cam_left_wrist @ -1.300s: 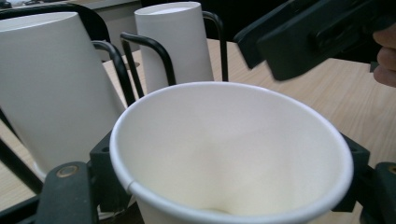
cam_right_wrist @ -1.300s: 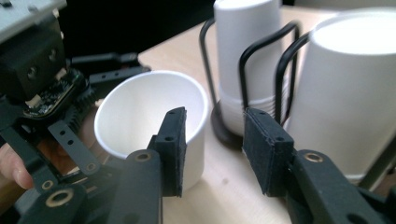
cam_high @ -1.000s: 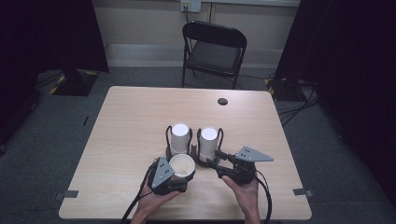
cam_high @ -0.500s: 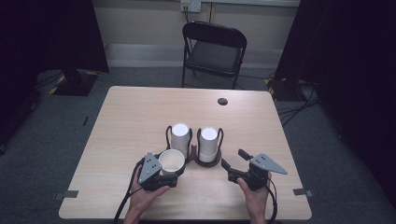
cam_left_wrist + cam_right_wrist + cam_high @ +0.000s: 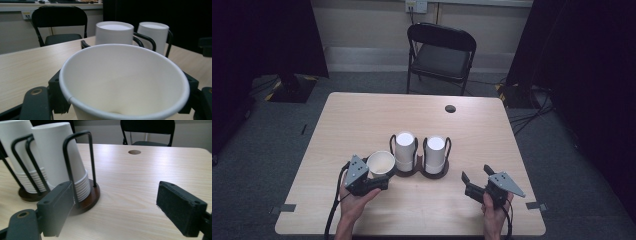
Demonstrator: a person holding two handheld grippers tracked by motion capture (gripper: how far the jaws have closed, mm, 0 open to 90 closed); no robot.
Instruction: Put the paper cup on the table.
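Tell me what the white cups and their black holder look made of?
White cups: probably paper, matte, with rolled rims stacked like disposables. Black holder: thin bent wire rods, likely painted metal, on a dark brown round base, perhaps wood.

Left gripper (image 5: 379, 181), clamped on white paper cup (image 5: 380, 163), shifted to lower left of frame; right gripper (image 5: 476, 181), jaws apart, retreated to lower right.

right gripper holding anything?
No. In the right gripper view the right gripper stands open with bare table between its jaws, beside the cup holder.
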